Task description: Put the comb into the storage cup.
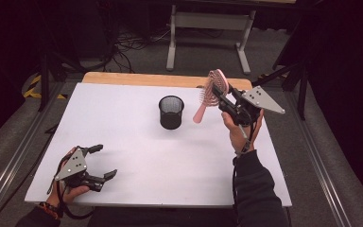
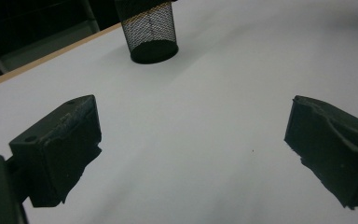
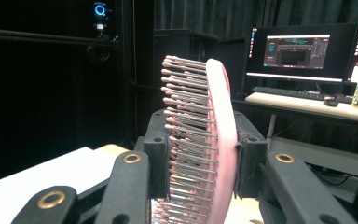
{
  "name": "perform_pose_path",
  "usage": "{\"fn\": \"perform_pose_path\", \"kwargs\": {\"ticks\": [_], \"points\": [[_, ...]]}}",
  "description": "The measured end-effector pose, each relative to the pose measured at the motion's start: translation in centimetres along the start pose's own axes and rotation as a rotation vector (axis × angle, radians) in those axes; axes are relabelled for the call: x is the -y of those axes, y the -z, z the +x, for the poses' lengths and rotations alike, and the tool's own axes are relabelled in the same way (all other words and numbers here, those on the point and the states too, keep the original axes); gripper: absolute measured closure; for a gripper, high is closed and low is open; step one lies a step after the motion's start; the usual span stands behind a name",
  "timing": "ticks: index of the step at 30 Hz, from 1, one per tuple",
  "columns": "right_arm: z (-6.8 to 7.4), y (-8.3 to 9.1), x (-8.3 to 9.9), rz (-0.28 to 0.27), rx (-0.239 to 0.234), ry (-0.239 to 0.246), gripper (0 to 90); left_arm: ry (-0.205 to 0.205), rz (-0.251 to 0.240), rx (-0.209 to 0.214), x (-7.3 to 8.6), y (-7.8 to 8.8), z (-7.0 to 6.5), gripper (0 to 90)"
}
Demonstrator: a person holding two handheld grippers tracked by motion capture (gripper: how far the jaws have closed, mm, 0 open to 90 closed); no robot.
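From the high view, a white table (image 1: 160, 156) fills the middle of the scene. A black mesh cup (image 1: 171, 112) stands upright near the table's centre. At the near left corner, the person's left hand rests on the table holding the left gripper (image 1: 103, 162), its jaws spread wide with nothing between them. At the far right, the right hand lifts the right gripper (image 1: 223, 97) above the table. Its jaws pinch the head of a pink hairbrush (image 1: 211, 92), whose handle slants down toward the cup without touching it.

In the left gripper view, the two black jaws stand far apart over bare white tabletop (image 2: 205, 116). The mesh cup (image 2: 150, 30) stands ahead, well clear of them.

In the right gripper view, the jaws press on either side of the hairbrush (image 3: 221, 140) head, seen edge-on, bristles pointing left. Behind it are dark curtains and a desk with lit monitors (image 3: 298, 49).
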State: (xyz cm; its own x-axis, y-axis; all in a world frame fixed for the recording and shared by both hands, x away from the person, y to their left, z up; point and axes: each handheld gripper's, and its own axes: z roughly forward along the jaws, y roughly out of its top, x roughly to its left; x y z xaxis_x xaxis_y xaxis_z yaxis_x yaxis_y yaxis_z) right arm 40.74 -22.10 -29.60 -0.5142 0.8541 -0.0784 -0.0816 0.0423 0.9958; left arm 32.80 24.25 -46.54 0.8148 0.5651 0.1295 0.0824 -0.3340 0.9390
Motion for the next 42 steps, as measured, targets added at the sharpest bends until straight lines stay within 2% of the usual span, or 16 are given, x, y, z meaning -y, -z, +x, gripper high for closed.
{"fn": "perform_pose_path", "kwargs": {"ticks": [2, 6, 16, 27, 34, 42], "points": [[-0.1, -0.3, -0.4, -0.020, 0.019, -0.010, 64.9, 0.003, -0.003, 0.000, 0.0, 0.1, 0.1, 4.5], [0.0, -1.4, -0.9, -0.033, 0.026, -0.027, 64.9, 0.003, -0.004, 0.000, 0.0, 0.1, 0.1, 4.5], [0.6, -3.8, -1.3, -0.033, 0.022, -0.027, 64.9, 0.000, -0.008, 0.005, 0.0, 0.1, 0.0, 4.9], [0.8, -5.6, -1.0, -0.033, 0.031, -0.037, 64.9, 0.000, -0.005, 0.011, 0.0, 0.1, 0.0, 5.3], [1.5, -7.0, -0.6, -0.036, -0.002, -0.021, 64.9, -0.004, -0.006, 0.006, -0.1, 0.2, 0.1, 4.9], [1.5, -8.2, 0.3, -0.027, -0.002, -0.053, 64.9, -0.006, -0.005, 0.005, -0.1, 0.2, 0.1, 5.4]]}}
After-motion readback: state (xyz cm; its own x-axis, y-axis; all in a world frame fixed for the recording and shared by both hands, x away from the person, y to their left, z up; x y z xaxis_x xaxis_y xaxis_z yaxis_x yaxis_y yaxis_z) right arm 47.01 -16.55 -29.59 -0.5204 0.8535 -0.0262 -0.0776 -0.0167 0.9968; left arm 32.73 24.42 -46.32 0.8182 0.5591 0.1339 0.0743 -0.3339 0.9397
